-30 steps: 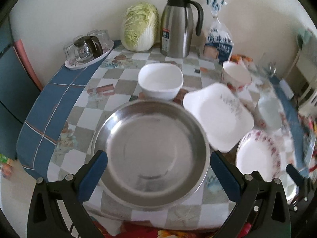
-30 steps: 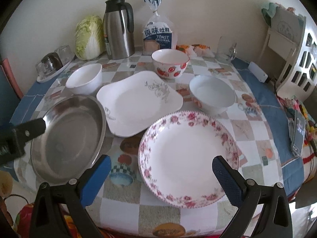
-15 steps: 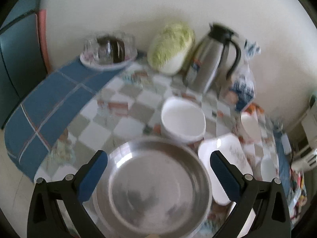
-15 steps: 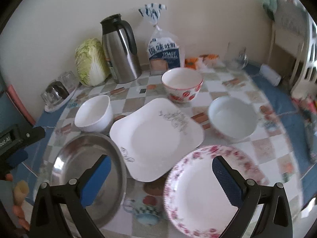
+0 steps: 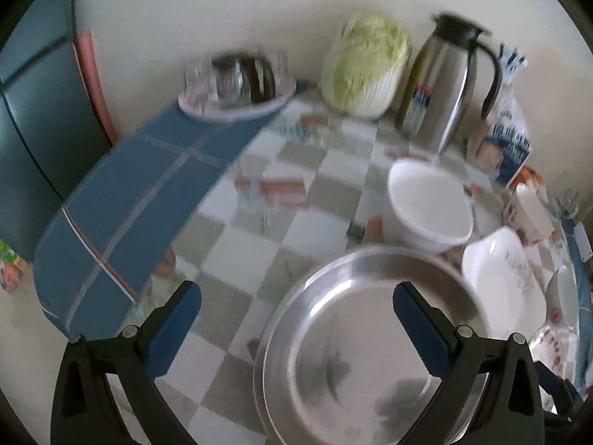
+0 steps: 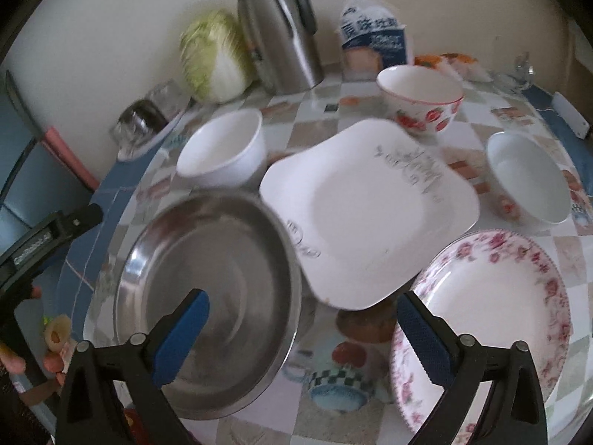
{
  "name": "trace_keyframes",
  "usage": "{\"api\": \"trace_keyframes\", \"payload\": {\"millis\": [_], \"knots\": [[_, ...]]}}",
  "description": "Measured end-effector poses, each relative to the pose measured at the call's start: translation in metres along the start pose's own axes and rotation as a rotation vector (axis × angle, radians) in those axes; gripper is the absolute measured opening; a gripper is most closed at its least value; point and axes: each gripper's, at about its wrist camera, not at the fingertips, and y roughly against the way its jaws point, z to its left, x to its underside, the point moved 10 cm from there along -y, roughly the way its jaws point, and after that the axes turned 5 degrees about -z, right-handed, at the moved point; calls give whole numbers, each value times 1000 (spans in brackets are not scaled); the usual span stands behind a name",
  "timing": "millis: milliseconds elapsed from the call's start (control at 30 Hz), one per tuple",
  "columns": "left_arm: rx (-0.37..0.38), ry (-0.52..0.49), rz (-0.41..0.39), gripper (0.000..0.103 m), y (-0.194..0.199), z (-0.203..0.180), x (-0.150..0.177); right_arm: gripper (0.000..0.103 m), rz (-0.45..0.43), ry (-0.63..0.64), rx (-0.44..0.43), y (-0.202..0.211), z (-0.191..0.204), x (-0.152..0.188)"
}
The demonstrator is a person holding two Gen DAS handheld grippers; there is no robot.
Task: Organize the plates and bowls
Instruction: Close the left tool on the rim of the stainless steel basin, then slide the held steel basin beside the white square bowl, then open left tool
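A round steel pan [image 5: 352, 352] [image 6: 211, 296] sits at the table's near left. Around it lie a square white plate [image 6: 370, 211] [image 5: 507, 289], a rose-rimmed round plate [image 6: 489, 319], a plain white bowl [image 6: 222, 148] [image 5: 430, 207], a strawberry bowl [image 6: 418, 100] and another white bowl [image 6: 526, 178]. My left gripper [image 5: 296, 319] hangs open above the pan's left rim, holding nothing. My right gripper [image 6: 302, 330] is wide, its jaws closing. It hovers over the pan's right rim and the square plate's near corner, and its pads touch neither.
Along the back wall stand a steel thermos jug [image 6: 281, 33], a cabbage [image 6: 215, 59], a bread bag [image 6: 374, 37] and a tray of glasses [image 5: 237, 81]. The blue cloth border [image 5: 129, 200] marks the table's left edge. A person's fingers [image 6: 52, 363] show at lower left.
The left view has swung left, so the pan now sits at its lower right. The right gripper has moved left and nearer the table, from over the rose plate toward the pan.
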Motion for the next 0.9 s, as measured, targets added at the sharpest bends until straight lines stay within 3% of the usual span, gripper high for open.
{"api": "trace_keyframes", "payload": {"millis": [167, 233, 300, 333, 433, 600, 900], "knots": [[-6, 60, 97, 102, -22, 13, 21, 80, 51, -1, -21, -7, 4, 11], [-2, 67, 124, 93, -27, 15, 28, 69, 76, -6, -51, -10, 8, 16], [-7, 56, 155, 73, -33, 14, 36, 61, 99, -16, -71, -15, 9, 20], [-12, 49, 167, 72, -36, 14, 39, 52, 109, -21, -74, -18, 9, 22], [-13, 45, 204, 70, -46, 13, 48, 42, 133, -39, -80, -25, 7, 26], [-15, 78, 239, 56, -56, 16, 58, 15, 156, -55, -72, -34, 4, 30], [-11, 99, 222, 35, -64, 15, 58, 12, 149, -30, -59, -37, 5, 25]]}}
